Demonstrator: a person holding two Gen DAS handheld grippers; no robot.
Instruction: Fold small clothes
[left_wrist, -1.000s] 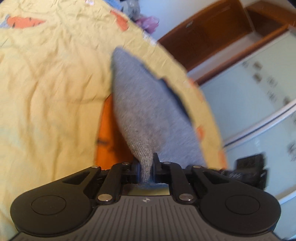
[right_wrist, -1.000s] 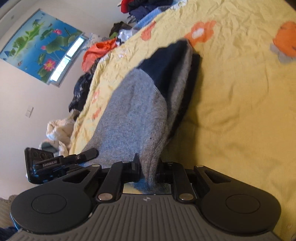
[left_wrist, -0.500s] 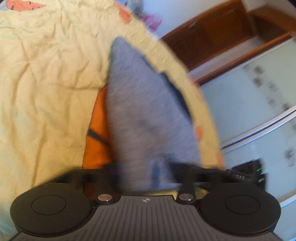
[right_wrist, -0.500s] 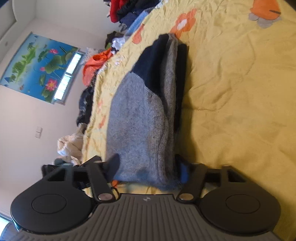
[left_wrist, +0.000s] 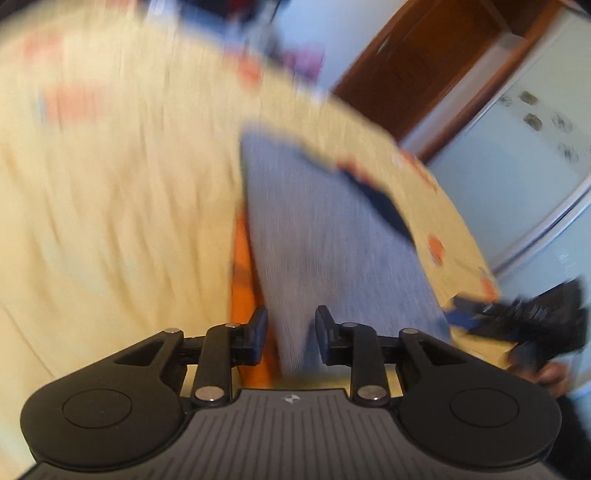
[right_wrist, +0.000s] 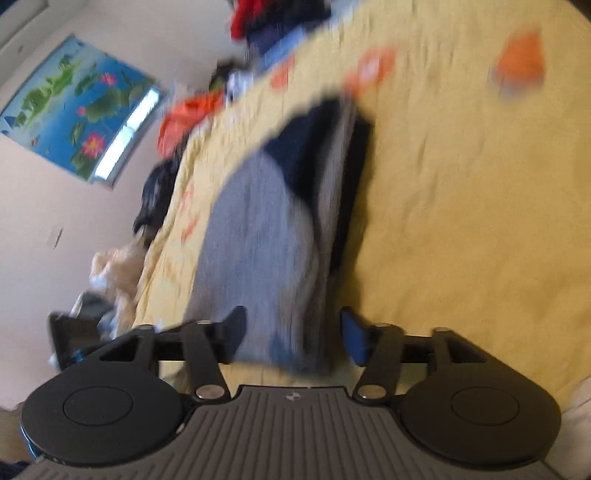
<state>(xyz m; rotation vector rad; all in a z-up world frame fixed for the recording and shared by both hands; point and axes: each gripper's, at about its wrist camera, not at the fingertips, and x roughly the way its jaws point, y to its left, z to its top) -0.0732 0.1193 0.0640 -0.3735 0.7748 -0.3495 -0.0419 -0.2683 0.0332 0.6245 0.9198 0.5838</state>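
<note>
- Two grippers, both with jaws spread: your left gripper (left_wrist: 290, 334) and your right gripper (right_wrist: 291, 334) each straddle the near end of the grey sock (left_wrist: 332, 236), gripping nothing.
- The sock lies flat on the yellow bedspread (left_wrist: 110, 184), near its right edge in the left wrist view, its navy part (right_wrist: 299, 155) at the far end.
- A pile of clothes (right_wrist: 266, 22) sits at the bedspread's far edge.
- Both views are blurred.

Pretty clearly someone's bedroom at home: a bed with a yellow flower-print sheet (right_wrist: 461, 221), heaps of clothes (right_wrist: 280, 22) along its far edge, a lotus picture (right_wrist: 77, 107) on the wall, and a wooden wardrobe (left_wrist: 424, 62) beside frosted sliding doors (left_wrist: 517, 177).
</note>
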